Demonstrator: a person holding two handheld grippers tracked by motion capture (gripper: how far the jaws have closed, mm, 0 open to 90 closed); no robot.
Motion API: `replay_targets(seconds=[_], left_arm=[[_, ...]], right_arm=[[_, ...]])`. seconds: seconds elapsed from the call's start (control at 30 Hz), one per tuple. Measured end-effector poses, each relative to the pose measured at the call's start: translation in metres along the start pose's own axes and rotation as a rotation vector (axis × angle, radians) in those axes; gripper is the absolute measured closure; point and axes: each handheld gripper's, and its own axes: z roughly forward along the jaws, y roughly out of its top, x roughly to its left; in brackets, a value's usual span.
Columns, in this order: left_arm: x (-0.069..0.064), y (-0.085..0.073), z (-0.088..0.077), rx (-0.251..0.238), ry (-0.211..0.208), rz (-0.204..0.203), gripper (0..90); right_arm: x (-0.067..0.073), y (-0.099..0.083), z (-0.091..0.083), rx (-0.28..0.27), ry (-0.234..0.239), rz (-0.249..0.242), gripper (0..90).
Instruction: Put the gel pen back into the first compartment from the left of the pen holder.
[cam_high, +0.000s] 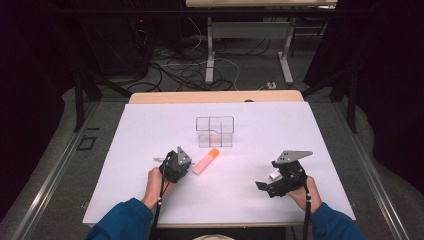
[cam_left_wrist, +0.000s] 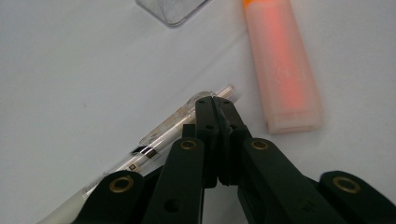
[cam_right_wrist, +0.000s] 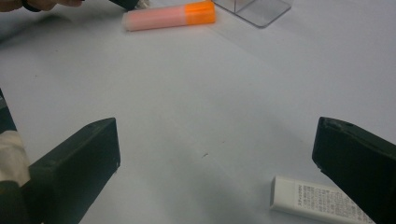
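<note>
The clear pen (cam_left_wrist: 187, 121) lies on the white bench (cam_high: 150, 130), pinched near its tip between the closed jaws of the left gripper (cam_left_wrist: 215, 103). Just to the right of that gripper lies an orange highlighter (cam_left_wrist: 283, 65), and ahead of it stands a clear divided box (cam_high: 215, 131). The right gripper (cam_right_wrist: 215, 154) hovers with its jaws wide apart, a white eraser (cam_right_wrist: 317, 199) lying just beside its right jaw.
</note>
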Motion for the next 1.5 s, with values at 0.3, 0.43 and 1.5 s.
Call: replay_targets(seconds=[0.3,0.43,1.5], left_arm=[[0.0,0.004,0.004,-0.009,-0.003,0.002,89.5],[-0.002,0.005,0.004,-0.019,-0.015,0.011,89.1],[0.007,0.018,0.023,-0.026,0.067,0.041,89.3]], right_arm=[[0.0,0.0,0.0,0.0,0.0,0.0,0.3],[0.0,0.0,0.0,0.0,0.0,0.0,0.2],[0.0,0.0,0.0,0.001,0.001,0.003,0.2]])
